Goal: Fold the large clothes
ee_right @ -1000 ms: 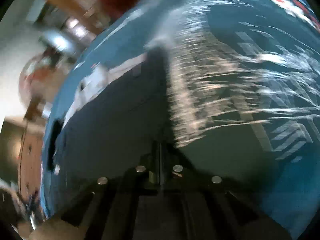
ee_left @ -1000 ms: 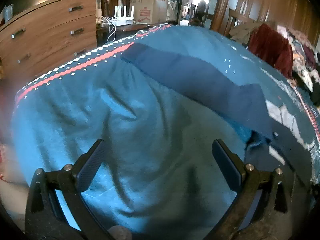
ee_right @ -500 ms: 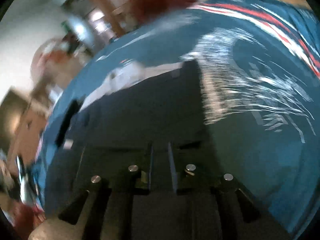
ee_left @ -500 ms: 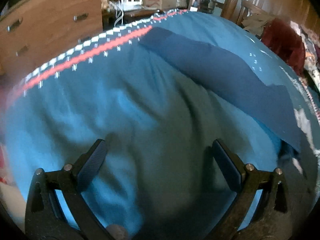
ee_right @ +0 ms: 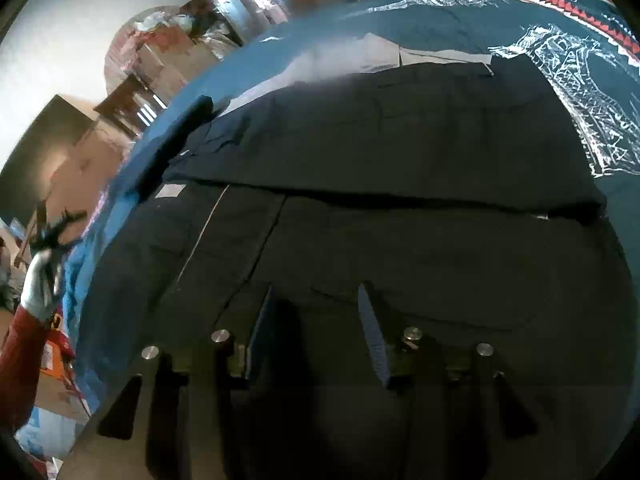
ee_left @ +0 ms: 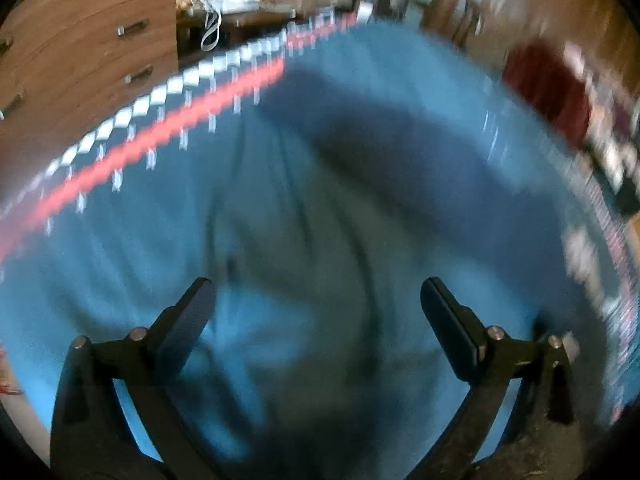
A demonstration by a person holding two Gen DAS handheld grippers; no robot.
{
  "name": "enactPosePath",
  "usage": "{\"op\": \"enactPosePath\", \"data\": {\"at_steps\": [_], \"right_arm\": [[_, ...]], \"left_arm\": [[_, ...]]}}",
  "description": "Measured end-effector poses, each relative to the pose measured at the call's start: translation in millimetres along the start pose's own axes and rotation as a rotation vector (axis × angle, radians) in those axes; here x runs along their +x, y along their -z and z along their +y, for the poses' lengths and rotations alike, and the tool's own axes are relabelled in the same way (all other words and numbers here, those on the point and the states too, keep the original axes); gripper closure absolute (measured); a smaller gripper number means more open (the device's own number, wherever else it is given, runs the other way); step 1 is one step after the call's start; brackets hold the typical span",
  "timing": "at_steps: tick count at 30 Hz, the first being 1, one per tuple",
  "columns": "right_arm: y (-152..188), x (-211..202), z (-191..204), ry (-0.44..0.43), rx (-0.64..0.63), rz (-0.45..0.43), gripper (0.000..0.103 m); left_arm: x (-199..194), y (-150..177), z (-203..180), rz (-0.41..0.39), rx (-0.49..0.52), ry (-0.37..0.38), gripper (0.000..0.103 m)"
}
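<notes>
A big teal cloth (ee_left: 132, 248) covered most of the left wrist view. It had one red stripe (ee_left: 132, 148) and one row of white squares (ee_left: 160, 94) along its far edge. The picture was blurry there. In the right wrist view the same teal cloth (ee_right: 280, 52) had white line drawings (ee_right: 576, 88) on it. There were tiny white letters near its red and white edge, too small to read.

One large dark garment (ee_right: 400, 168) lay flat on the teal cloth, with one part folded over another. It had one small pale tag (ee_right: 170, 191), and no words on it could be read.

One brown chest of drawers (ee_left: 80, 40) stood behind the cloth, with five handles in view. A dark red heap (ee_left: 548, 88) sat at the far right.

The left gripper (ee_left: 316, 306) hung above the teal cloth with its two fingers (ee_left: 192, 316) spread wide and nothing between them. The right gripper (ee_right: 316, 320) was over the dark garment. Its two fingers (ee_right: 372, 332) were a little apart and pinched nothing.

A gloved hand (ee_right: 38, 284) in a red sleeve (ee_right: 20, 368) showed at the far left.
</notes>
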State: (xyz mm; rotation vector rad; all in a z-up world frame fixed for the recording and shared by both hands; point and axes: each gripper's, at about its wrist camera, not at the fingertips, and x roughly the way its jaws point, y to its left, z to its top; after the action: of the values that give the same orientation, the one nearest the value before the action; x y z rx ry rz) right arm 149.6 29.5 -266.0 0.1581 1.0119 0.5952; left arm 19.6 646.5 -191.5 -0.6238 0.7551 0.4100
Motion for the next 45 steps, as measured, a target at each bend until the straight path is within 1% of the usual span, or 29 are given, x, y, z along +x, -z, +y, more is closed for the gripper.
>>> {"op": "enactPosePath", "data": {"at_steps": [1, 3, 5, 6, 13, 15, 16, 17, 18, 19, 22, 25, 28, 29, 30, 31, 32, 34, 35, 36, 37, 38, 39, 40, 41, 42, 43, 44, 45], "right_arm": [[-0.3, 1.0, -1.3, -0.001, 0.0, 0.002, 0.057], [1.7, 2.0, -0.7, 0.003, -0.012, -0.002, 0.055], [0.4, 3.2, 2.1, 0.005, -0.03, -0.014, 0.049], [1.2, 3.7, 4.4, 0.008, -0.042, -0.021, 0.048], [1.5, 11.7, 18.7, 0.036, -0.125, -0.037, 0.031], [1.7, 14.5, 21.5, 0.046, -0.145, -0.038, 0.029], [1.9, 15.1, 21.9, 0.048, -0.148, -0.039, 0.029], [2.1, 15.3, 21.2, 0.046, -0.146, -0.041, 0.029], [2.3, 14.9, 20.2, 0.041, -0.142, -0.045, 0.029], [1.9, 15.1, 20.6, 0.04, -0.141, -0.047, 0.029], [2.3, 13.8, 20.2, 0.056, -0.137, -0.057, 0.036], [1.3, 10.5, 14.5, 0.063, -0.105, -0.069, 0.048], [-0.3, 6.5, 1.6, 0.032, -0.04, -0.081, 0.06], [-1.0, 5.3, -2.2, 0.02, -0.021, -0.082, 0.063], [-1.8, 3.6, -5.5, 0.006, -0.005, -0.083, 0.064], [-2.2, 2.6, -6.5, 0.001, 0.0, -0.083, 0.064], [-2.6, 0.8, -6.9, -0.004, 0.003, -0.083, 0.065], [-2.4, -3.0, -6.6, -0.011, 0.005, -0.084, 0.065], [-1.8, -5.7, -6.9, -0.018, 0.009, -0.086, 0.065], [-0.7, -8.8, -8.7, -0.022, 0.016, -0.088, 0.065], [1.0, -11.1, -9.9, -0.025, 0.024, -0.091, 0.065], [3.1, -15.2, -12.9, -0.027, 0.038, -0.097, 0.065], [4.6, -18.1, -15.2, -0.03, 0.05, -0.099, 0.065], [6.1, -21.2, -17.7, -0.035, 0.062, -0.102, 0.064], [8.5, -26.3, -21.2, -0.041, 0.081, -0.107, 0.065], [10.1, -30.3, -24.5, -0.044, 0.096, -0.108, 0.064], [11.5, -34.4, -27.7, -0.047, 0.109, -0.11, 0.063], [13.2, -40.6, -31.5, -0.047, 0.121, -0.115, 0.062], [14.3, -47.9, -35.6, -0.045, 0.128, -0.121, 0.061]], "left_arm": [[6.2, -9.0, 4.6, -0.003, -0.028, 0.033, 0.003], [31.4, -25.8, 15.6, 0.019, -0.074, 0.067, 0.008], [66.5, -37.8, 25.7, 0.083, -0.14, 0.097, 0.025], [74.3, -40.7, 28.3, 0.09, -0.155, 0.095, 0.026], [88.4, -56.9, 23.8, 0.06, -0.178, 0.078, 0.026], [87.8, -56.4, 21.6, 0.046, -0.175, 0.068, 0.029], [88.5, -57.0, 22.6, 0.038, -0.168, 0.057, 0.039], [88.8, -57.3, 21.0, 0.034, -0.157, 0.039, 0.063], [90.8, -59.2, 20.8, 0.031, -0.149, 0.022, 0.078], [90.0, -59.3, 20.3, 0.021, -0.145, 0.006, 0.086], [81.3, -59.9, 12.7, -0.03, -0.101, -0.008, 0.093], [61.8, -64.8, -5.1, -0.09, -0.05, -0.018, 0.094], [35.3, -74.3, -32.0, -0.158, -0.016, -0.019, 0.094], [23.8, -75.1, -43.0, -0.179, -0.005, 0.076, 0.096], [7.6, -74.3, -67.0, -0.212, 0.056, 0.127, 0.096], [-9.3, -71.3, -98.1, -0.246, 0.148, 0.139, 0.096], [-19.2, -68.1, -115.7, -0.263, 0.186, 0.178, 0.096], [-47.3, -55.1, -174.3, -0.277, 0.265, 0.332, 0.096], [-55.6, -48.2, -194.8, -0.283, 0.305, 0.372, 0.096], [-67.1, -35.8, -223.1, -0.286, 0.343, 0.447, 0.096], [-77.1, -17.2, -258.1, -0.26, 0.377, 0.568, 0.096], [-81.1, 0.4, -287.2, -0.226, 0.431, 0.648, 0.095], [-80.6, 16.5, -310.5, -0.192, 0.468, 0.691, 0.093], [-75.7, 37.4, -333.3, -0.153, 0.481, 0.733, 0.087], [-67.9, 56.4, -350.5, -0.105, 0.49, 0.774, 0.07], [-54.2, 84.1, -370.9, -0.021, 0.517, 0.814, 0.06], [-45.4, 104.7, -381.2, 0.027, 0.539, 0.82, 0.055], [-33.3, 132.2, -387.8, 0.094, 0.55, 0.824, 0.056], [-26.8, 144.0, -386.6, 0.132, 0.549, 0.831, 0.056]]}}
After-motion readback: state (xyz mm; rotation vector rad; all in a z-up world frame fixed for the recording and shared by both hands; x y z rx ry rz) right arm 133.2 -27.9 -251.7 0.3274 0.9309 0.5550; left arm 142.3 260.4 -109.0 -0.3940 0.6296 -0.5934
